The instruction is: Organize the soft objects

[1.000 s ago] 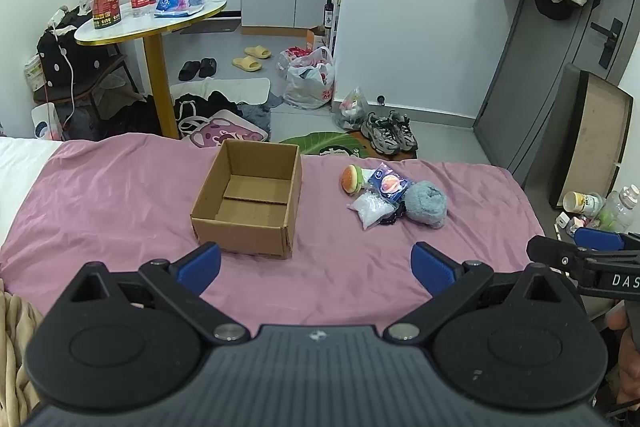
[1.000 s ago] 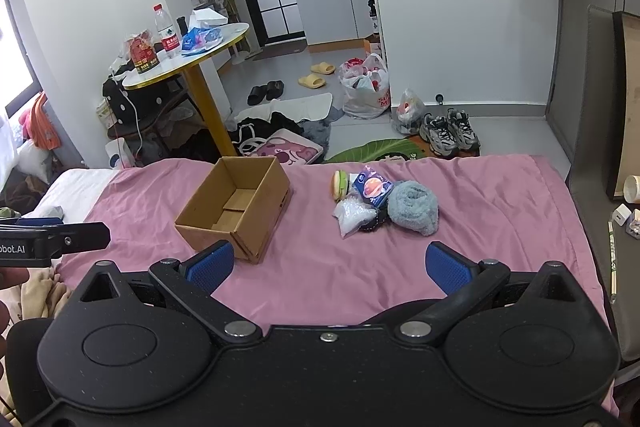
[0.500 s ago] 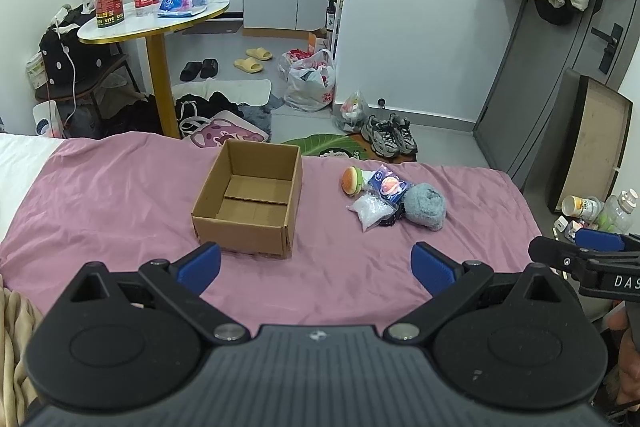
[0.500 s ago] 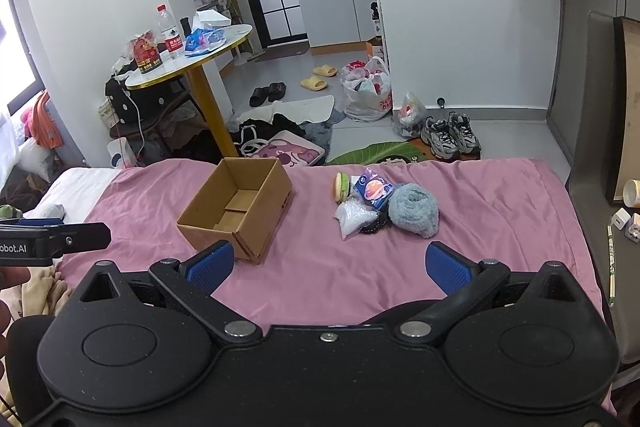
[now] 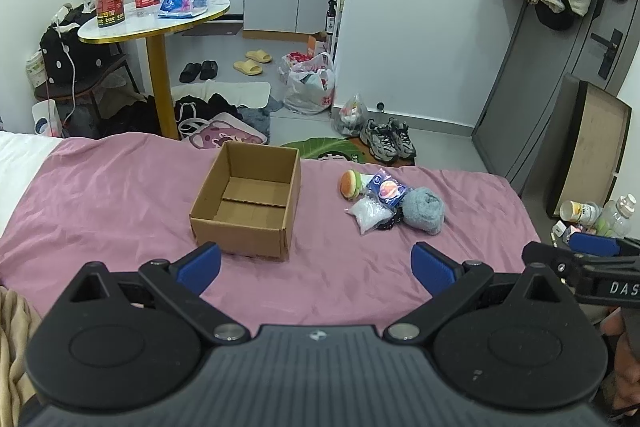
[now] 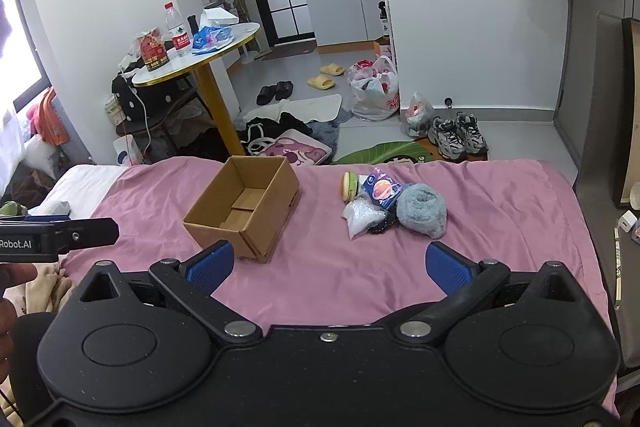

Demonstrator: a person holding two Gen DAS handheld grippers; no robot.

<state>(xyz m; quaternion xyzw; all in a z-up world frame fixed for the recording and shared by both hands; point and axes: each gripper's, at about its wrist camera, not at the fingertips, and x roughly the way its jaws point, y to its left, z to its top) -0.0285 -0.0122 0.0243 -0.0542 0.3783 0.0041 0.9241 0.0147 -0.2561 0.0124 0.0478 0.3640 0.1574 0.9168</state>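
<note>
- My left claw (image 5: 316, 265) is wide apart, with nothing between its blue pads. It hangs over the pink bed cover (image 5: 100, 195) at the bottom of the frame.
- My right claw (image 6: 326, 265) is wide apart too, and it holds nothing. It sits low in its own frame.
- The open cardboard box (image 5: 248, 201) stands on the bed in the middle of the frame. I see nothing in it.
- The soft things lie in a small heap to the right of the box, well apart from it.
- The burger toy (image 5: 351, 183) is at the top left of the heap.
- The blue packet (image 5: 386, 189) is just beside the burger toy.
- The grey-blue fluffy roll (image 5: 424, 209) is at the right of the heap.
- The clear bag of white bits (image 5: 370, 213) is at the front left, touching a small dark thing (image 5: 390, 221) I cannot make out.
- Both claws are well back from the heap.
</note>
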